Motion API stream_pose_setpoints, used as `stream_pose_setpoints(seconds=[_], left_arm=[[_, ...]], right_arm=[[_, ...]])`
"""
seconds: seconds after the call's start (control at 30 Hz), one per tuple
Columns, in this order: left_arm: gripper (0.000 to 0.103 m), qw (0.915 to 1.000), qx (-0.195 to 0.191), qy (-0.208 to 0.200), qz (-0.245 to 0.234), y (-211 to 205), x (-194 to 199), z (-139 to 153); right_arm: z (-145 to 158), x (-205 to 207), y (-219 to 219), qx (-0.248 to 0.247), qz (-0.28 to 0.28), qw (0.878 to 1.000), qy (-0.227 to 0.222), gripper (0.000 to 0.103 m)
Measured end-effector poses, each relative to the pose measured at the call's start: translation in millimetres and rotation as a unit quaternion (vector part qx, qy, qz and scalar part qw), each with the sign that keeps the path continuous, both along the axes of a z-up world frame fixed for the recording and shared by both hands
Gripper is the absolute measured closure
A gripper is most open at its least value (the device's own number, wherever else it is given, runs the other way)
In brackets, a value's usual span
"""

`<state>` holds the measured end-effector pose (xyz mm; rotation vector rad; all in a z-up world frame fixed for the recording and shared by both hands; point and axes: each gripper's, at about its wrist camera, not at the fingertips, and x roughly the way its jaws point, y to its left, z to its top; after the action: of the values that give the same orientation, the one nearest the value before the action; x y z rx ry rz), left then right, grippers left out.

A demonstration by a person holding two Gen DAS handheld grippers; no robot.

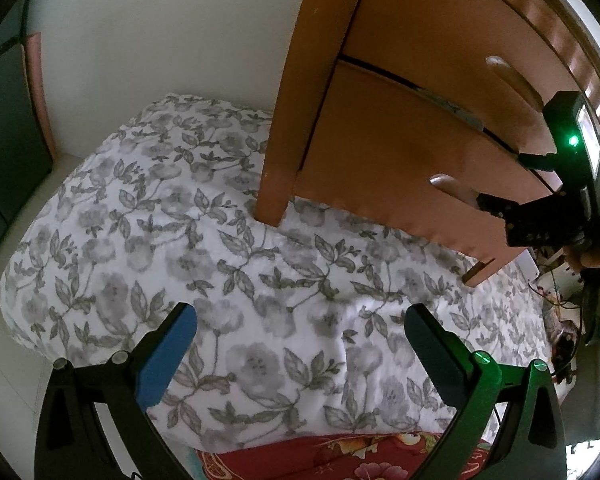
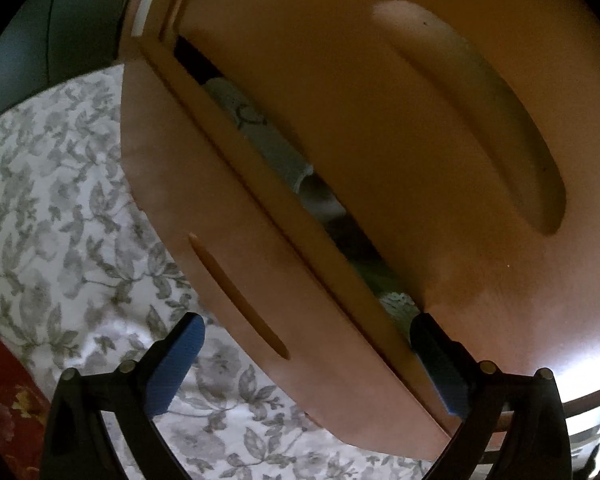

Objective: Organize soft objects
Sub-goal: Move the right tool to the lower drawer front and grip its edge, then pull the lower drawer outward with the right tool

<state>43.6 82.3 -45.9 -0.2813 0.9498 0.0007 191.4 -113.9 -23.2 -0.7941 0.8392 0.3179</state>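
The right tool (image 2: 306,364) is spread wide at the lower drawer (image 2: 260,280) front, its right pad at the gap showing folded cloth (image 2: 260,128); it could snag that cloth. The left tool (image 1: 300,344) hangs released over the floral quilt (image 1: 180,220).

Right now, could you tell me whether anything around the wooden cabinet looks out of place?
Yes: the cabinet's lower drawer sits slightly open, and folded fabric shows through the gap. The cabinet's corner seems to rest against the floral quilt. Both grippers' jaws are open and empty.
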Motion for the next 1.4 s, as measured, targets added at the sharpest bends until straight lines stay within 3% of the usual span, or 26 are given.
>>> stream_pose_setpoints(seconds=[0.27, 0.53, 1.1, 1.4], left_arm=[[0.0, 1.0, 0.0, -0.001, -0.003, -2.7, -1.6, -0.3], [0.0, 0.9999, -0.002, -0.007, -0.007, -6.9, -4.8, 6.2], [0.0, 0.9997, -0.007, -0.021, -0.01, -5.8, -12.3, 22.3], [0.0, 0.9996, -0.01, -0.025, -0.01, -5.3, -16.5, 26.7]], right_arm=[[0.1, -6.4, -1.5, -0.002, 0.021, 1.0, 0.012, 0.003], [11.2, -18.9, -10.5, 0.006, 0.03, 0.999, 0.014, 0.022], [20.5, -61.9, -14.7, 0.015, 0.081, 0.994, 0.071, 0.022], [21.8, -82.9, -17.3, 0.032, 0.086, 0.993, 0.075, 0.022]])
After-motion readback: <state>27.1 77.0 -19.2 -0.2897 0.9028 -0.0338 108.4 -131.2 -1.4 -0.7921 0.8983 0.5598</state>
